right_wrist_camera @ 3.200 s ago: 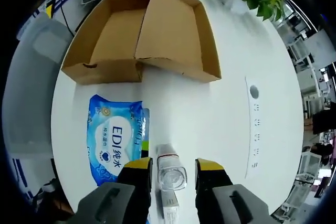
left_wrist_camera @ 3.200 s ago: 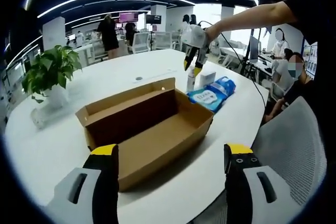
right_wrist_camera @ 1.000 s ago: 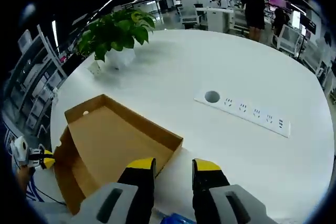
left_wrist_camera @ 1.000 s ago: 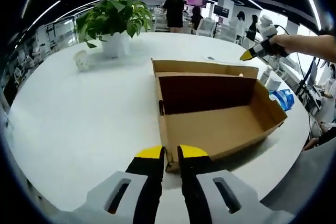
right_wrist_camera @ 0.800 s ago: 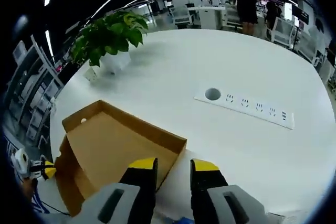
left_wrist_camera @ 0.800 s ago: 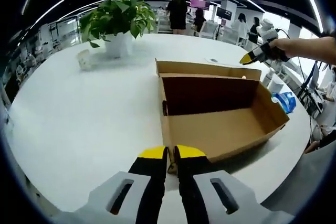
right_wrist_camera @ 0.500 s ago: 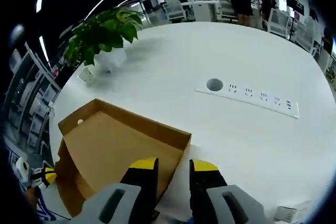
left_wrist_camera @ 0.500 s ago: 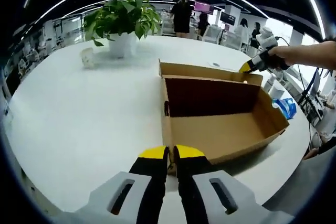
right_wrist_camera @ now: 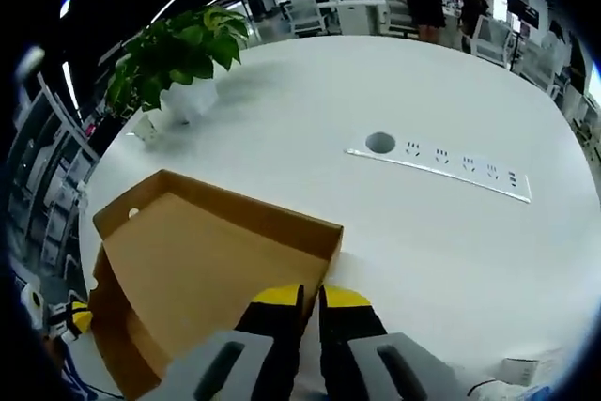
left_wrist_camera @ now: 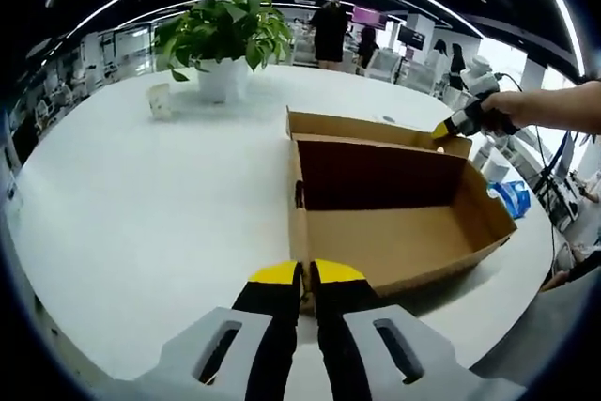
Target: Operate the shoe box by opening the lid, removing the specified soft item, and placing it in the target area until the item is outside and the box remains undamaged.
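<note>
I see the white desk (left_wrist_camera: 141, 194) carrying the open cardboard shoe box (left_wrist_camera: 394, 204), its lid (right_wrist_camera: 197, 260) folded back and its inside bare as far as I can tell. A potted plant (left_wrist_camera: 223, 39) stands well beyond it. My left tool (left_wrist_camera: 305, 279) is pinching the box's near corner, jaws pressed together on the cardboard. My right tool (right_wrist_camera: 310, 300) is nipping the lid's edge. A blue wipes pack (left_wrist_camera: 512, 196) lies outside, just beside the box.
</note>
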`<move>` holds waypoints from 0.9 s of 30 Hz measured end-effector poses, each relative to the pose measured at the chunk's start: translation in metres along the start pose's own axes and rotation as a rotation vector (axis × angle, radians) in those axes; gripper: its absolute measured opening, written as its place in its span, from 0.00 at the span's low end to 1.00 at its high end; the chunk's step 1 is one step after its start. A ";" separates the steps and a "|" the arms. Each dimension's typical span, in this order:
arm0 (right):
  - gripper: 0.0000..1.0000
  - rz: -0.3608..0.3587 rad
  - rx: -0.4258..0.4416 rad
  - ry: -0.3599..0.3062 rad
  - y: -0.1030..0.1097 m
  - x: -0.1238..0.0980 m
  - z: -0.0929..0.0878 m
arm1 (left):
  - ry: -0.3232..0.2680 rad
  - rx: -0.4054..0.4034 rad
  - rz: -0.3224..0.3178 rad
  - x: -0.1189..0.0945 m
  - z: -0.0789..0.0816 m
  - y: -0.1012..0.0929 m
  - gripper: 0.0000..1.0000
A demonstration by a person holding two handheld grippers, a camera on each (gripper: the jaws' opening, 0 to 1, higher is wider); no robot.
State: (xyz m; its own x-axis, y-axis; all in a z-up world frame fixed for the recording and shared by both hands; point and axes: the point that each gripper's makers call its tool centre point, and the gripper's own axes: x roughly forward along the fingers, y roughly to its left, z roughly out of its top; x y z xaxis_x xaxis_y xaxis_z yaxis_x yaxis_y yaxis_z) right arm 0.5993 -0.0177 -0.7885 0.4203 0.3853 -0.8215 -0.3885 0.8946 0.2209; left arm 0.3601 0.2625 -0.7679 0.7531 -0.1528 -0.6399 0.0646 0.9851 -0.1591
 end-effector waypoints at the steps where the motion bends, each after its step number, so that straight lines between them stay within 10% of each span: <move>1: 0.00 -0.002 0.003 -0.007 0.001 -0.001 0.001 | -0.001 -0.007 -0.002 0.000 0.000 0.000 0.02; 27: 0.00 0.027 -0.128 -0.142 0.013 -0.034 0.021 | 0.011 -0.029 -0.004 0.000 -0.001 -0.001 0.02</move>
State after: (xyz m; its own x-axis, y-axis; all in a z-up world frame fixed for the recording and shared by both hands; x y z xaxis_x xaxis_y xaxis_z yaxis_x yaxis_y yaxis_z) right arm 0.5971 -0.0145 -0.7467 0.5163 0.4452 -0.7316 -0.4986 0.8508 0.1659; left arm 0.3598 0.2610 -0.7687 0.7456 -0.1573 -0.6476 0.0483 0.9819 -0.1829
